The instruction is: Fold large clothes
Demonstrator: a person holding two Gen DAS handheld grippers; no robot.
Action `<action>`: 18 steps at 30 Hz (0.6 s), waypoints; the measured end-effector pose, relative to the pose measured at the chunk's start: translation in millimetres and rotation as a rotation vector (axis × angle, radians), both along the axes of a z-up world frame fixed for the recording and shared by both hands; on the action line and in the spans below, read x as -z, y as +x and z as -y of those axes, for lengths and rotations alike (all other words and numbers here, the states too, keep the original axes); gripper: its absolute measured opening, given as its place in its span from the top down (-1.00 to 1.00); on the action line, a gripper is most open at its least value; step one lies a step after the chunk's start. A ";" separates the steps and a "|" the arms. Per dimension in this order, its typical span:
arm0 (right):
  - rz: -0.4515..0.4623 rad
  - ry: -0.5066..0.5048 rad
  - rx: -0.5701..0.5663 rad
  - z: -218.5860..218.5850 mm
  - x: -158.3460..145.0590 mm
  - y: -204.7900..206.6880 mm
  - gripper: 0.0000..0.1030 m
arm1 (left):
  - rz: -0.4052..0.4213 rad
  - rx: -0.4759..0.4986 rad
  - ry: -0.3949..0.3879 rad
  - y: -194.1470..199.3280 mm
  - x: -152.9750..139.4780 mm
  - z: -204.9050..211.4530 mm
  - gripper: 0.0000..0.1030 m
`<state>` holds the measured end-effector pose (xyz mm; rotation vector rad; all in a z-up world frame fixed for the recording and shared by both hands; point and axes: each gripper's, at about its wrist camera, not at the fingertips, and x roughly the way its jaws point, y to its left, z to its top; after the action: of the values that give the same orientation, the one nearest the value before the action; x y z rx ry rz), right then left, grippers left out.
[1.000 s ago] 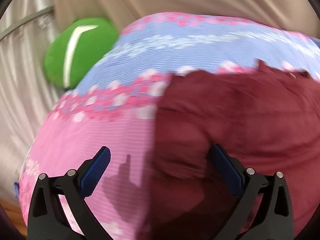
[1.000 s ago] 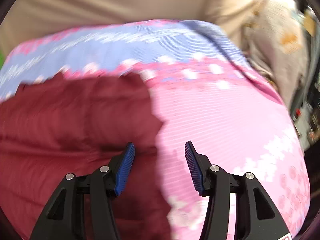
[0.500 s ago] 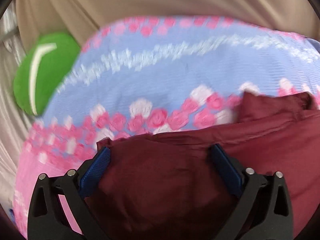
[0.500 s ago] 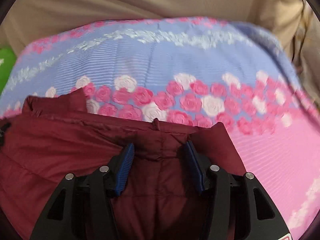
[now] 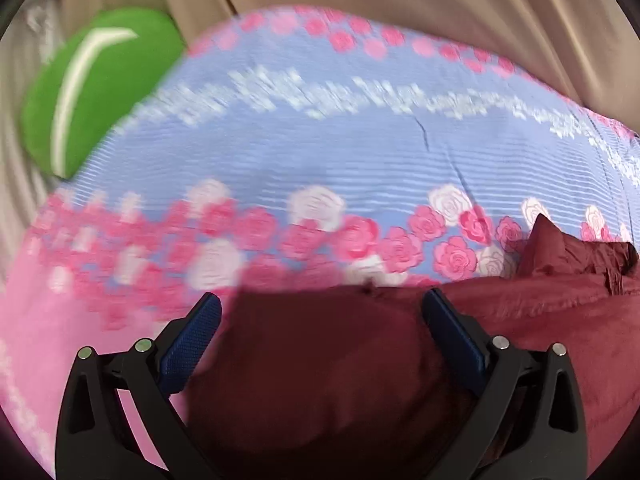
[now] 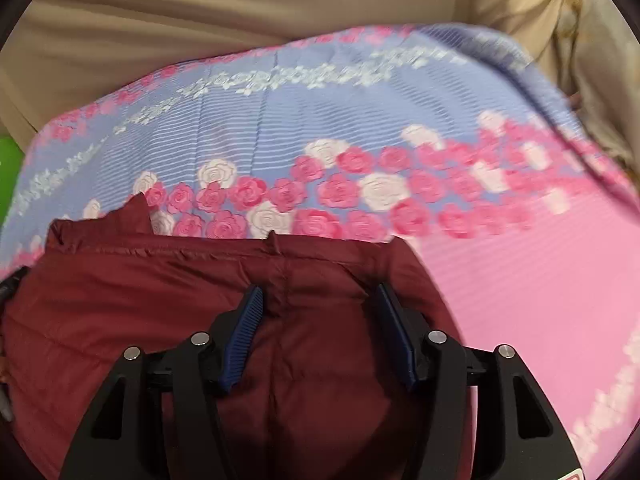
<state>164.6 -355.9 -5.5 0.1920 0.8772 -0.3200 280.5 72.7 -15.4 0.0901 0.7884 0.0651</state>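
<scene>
While both grippers point down at the bed, a dark red padded jacket (image 6: 168, 312) lies on the rose-patterned bedsheet (image 5: 360, 168), and I take this sheet as the landmark for all places. The jacket covers the near part of the sheet, on the pink zone, and its far edge reaches the band of pink and white roses. Beyond that band, the sheet is light blue with a white flower line. A raised collar corner (image 5: 548, 236) of the jacket stands up against the roses.

The left gripper (image 5: 320, 332) has its blue pads wide apart. A bulge of jacket cloth sits between them, and the right pad touches the cloth, but the left pad (image 5: 192, 340) lies more over the pink sheet, so I see no clamping. The right gripper (image 6: 320, 320) has its jaws opening at this moment. A seam fold of the jacket is between them, and the pads stand just beside it without pressing.

At the far left corner of the sheet rests a green cushion (image 5: 96, 92) with a white stripe, partly behind the sheet edge. Behind the far edge of the sheet hangs beige fabric (image 6: 200, 20) with soft folds. At the far right of the sheet, a pale crumpled cloth (image 6: 592, 80) is near the edge.
</scene>
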 end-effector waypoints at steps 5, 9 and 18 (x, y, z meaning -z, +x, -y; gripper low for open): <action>0.063 -0.011 -0.088 -39.6 -37.7 -59.8 -0.06 | 0.040 0.106 -0.013 -82.2 -32.6 -2.6 -0.90; 0.054 0.055 -0.289 -103.2 -39.3 -96.0 -0.06 | 0.005 0.270 0.026 -154.7 -28.5 26.5 -0.90; -0.038 -0.071 -0.327 -132.0 0.5 -156.9 -0.05 | -0.123 0.289 0.028 -208.5 21.1 15.8 -0.91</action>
<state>7.7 -223.9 -6.0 -0.0254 0.9175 -0.0493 72.0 56.9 -36.5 0.2351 0.8898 -0.2047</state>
